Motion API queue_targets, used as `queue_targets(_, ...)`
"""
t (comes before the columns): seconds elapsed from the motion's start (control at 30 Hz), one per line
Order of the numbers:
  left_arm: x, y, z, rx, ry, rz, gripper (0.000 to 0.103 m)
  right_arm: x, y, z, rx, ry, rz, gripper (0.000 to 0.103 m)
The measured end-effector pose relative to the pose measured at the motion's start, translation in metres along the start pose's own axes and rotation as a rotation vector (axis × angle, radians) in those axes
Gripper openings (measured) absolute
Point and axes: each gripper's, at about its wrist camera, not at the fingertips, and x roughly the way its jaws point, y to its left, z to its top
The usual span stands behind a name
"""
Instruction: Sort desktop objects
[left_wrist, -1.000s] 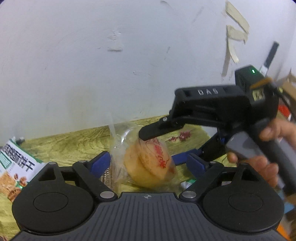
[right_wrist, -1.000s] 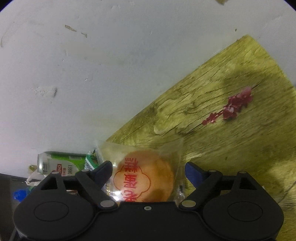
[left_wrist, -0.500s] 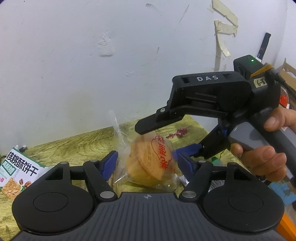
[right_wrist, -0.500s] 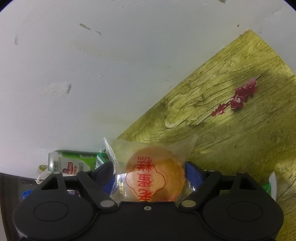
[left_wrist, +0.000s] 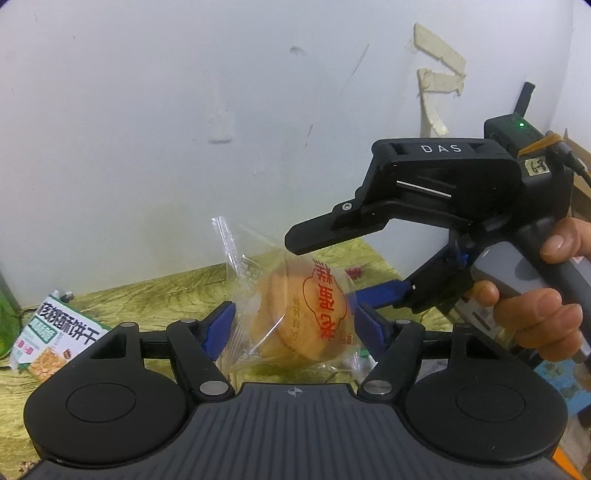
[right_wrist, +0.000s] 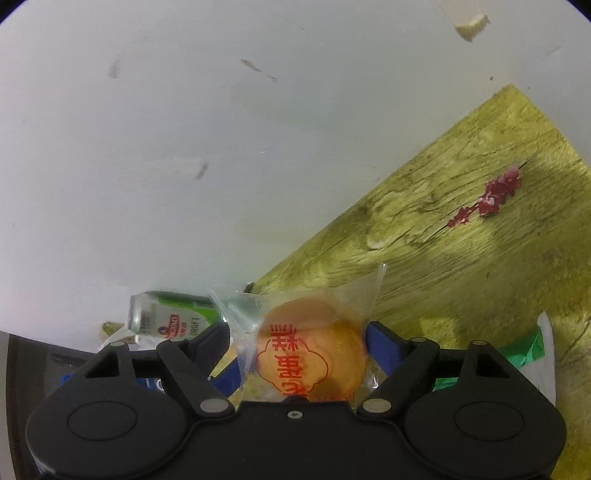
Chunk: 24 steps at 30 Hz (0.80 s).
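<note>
We hold one wrapped pastry (left_wrist: 295, 317) off the table (left_wrist: 155, 299), left gripper (left_wrist: 291, 325) clamped on it, right gripper (right_wrist: 299, 350) just closing on it too. The biscuit box (left_wrist: 55, 339) and can (right_wrist: 170, 317) remain unsorted.

The room light is soft and rather dim, with a greenish cast. The white wall (left_wrist: 147, 147) is evenly lit and the wooden tabletop (right_wrist: 461, 277) carries a broad faint shadow at its right. Small glints sit on the clear pastry wrapper (left_wrist: 240, 266). Both views are sharp at centre, bowed at the rims, with dark vignetted corners.
</note>
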Motion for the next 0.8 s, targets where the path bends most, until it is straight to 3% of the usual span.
queue_targets(0.5, -0.085, -0.031, -0.003, 0.011, -0.061, 0.004, 0.071, -0.059, 0.049, -0.050, -0.083, -0.042, 0.031, 0.080)
queue_targets(0.8, -0.147, -0.055, -0.027, 0.001, -0.092, -0.006, 0.071, -0.099, 0.081, -0.105, -0.144, -0.056, 0.029, 0.080)
